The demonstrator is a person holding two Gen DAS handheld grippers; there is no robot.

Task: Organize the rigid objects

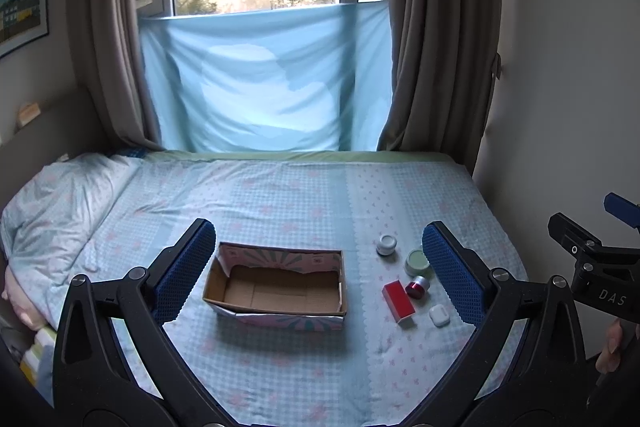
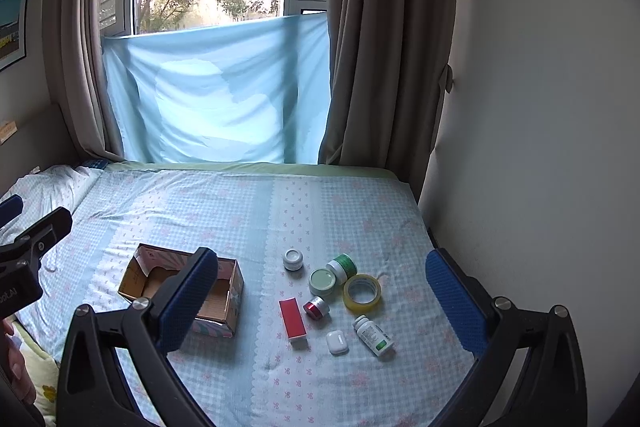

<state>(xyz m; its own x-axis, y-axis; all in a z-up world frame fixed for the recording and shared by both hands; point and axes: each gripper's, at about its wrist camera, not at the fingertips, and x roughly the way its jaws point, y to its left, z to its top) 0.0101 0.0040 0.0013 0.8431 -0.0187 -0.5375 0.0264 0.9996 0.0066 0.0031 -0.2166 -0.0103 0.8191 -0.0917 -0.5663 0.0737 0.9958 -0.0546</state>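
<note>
An open, empty cardboard box (image 1: 276,287) (image 2: 224,301) sits on the bed. To its right lie several small items: a red box (image 2: 293,323) (image 1: 398,301), a red-capped jar (image 2: 316,307), a pale green jar (image 2: 322,281), a green-lidded jar (image 2: 343,266), a white jar (image 2: 293,259), a tape roll (image 2: 362,293), a white earbud case (image 2: 337,342) and a white pill bottle (image 2: 373,335). My left gripper (image 1: 320,273) is open and empty above the box. My right gripper (image 2: 322,303) is open and empty above the items.
The bed (image 1: 304,187) has a blue checked sheet. A pillow (image 1: 60,203) lies at the left. A wall (image 2: 540,147) borders the bed's right side. Curtains and a window with a blue cloth (image 1: 264,79) stand behind.
</note>
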